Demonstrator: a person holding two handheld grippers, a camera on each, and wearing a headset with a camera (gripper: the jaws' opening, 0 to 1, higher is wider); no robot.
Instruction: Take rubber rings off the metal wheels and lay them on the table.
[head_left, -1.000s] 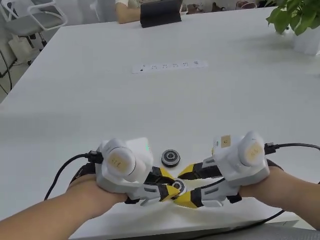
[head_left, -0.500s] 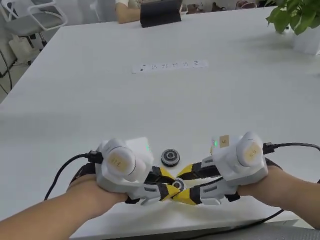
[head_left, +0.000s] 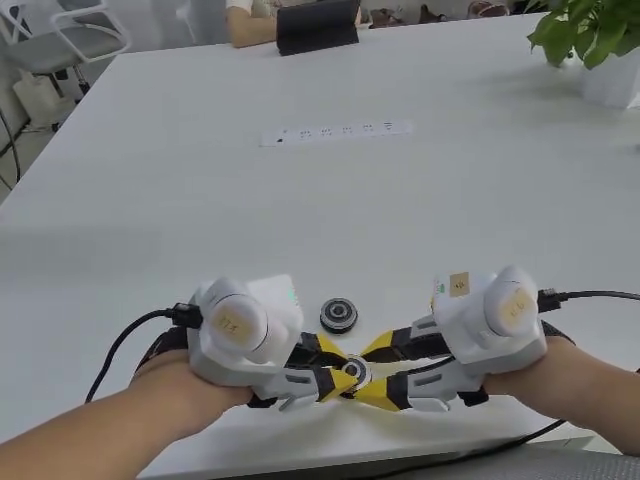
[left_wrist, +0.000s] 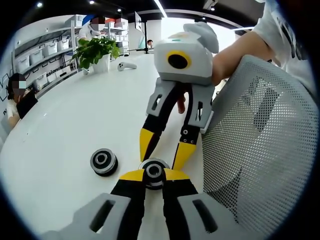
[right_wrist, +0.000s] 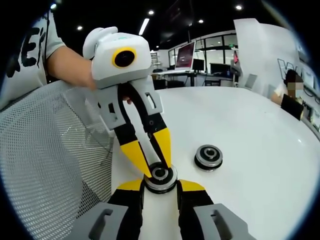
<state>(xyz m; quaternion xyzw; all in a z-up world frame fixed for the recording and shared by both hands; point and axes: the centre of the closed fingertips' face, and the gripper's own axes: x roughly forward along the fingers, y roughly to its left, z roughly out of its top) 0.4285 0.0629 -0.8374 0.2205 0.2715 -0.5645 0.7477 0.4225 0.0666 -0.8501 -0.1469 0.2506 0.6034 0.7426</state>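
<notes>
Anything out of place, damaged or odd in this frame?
Nothing stands out. The left gripper and right gripper both clamp one wheel near the table front edge; the second wheel lies flat beside them, undamaged.

Black letters, seemingly "WE" and cut off, stand on the white shirt (right_wrist: 22, 47) at the upper left of the right gripper view, a large "W" starts a word on the wall panel (right_wrist: 295, 70) at its right edge, and the tan sticker (head_left: 459, 284) on the right gripper (head_left: 362, 372) is too small to read.
</notes>
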